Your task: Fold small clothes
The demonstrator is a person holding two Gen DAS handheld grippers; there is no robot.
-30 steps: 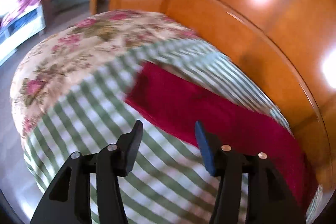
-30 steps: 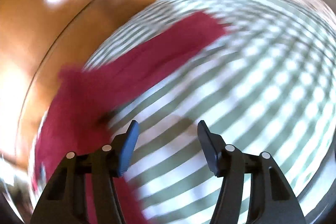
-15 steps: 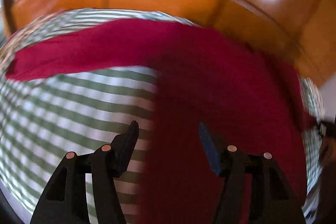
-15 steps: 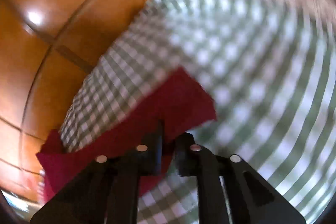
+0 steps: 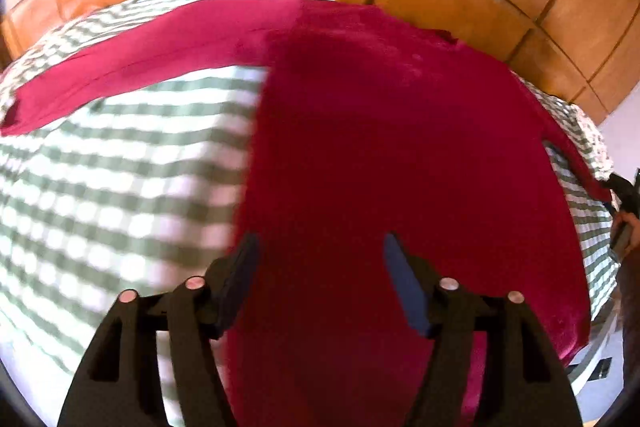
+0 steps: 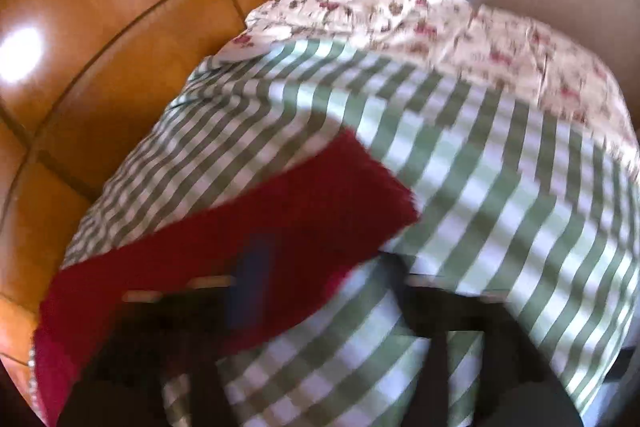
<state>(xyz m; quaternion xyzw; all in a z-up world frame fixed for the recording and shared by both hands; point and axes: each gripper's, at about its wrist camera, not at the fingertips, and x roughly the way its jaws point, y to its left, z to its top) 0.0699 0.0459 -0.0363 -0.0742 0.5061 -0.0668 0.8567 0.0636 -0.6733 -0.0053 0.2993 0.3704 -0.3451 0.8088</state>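
Red garment (image 5: pixel 380 147) lies spread on the checked bed (image 5: pixel 100 167), ready for folding. Left gripper (image 5: pixel 318 255) hovers above it, its jaws just widened (empty). Right gripper (image 6: pixel 320 279) at three o'clock has just let go of the sleeve, apart.

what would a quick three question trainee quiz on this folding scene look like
1. What colour is the garment?
2. True or false: the left tool is clamped shut on a sleeve.
3. The bedcover under the garment is: A plain blue, B green and white checked, C black.

Key: 1 dark red; 2 false, its jaws have just been opening and stand apart over the cloth; 3 B.
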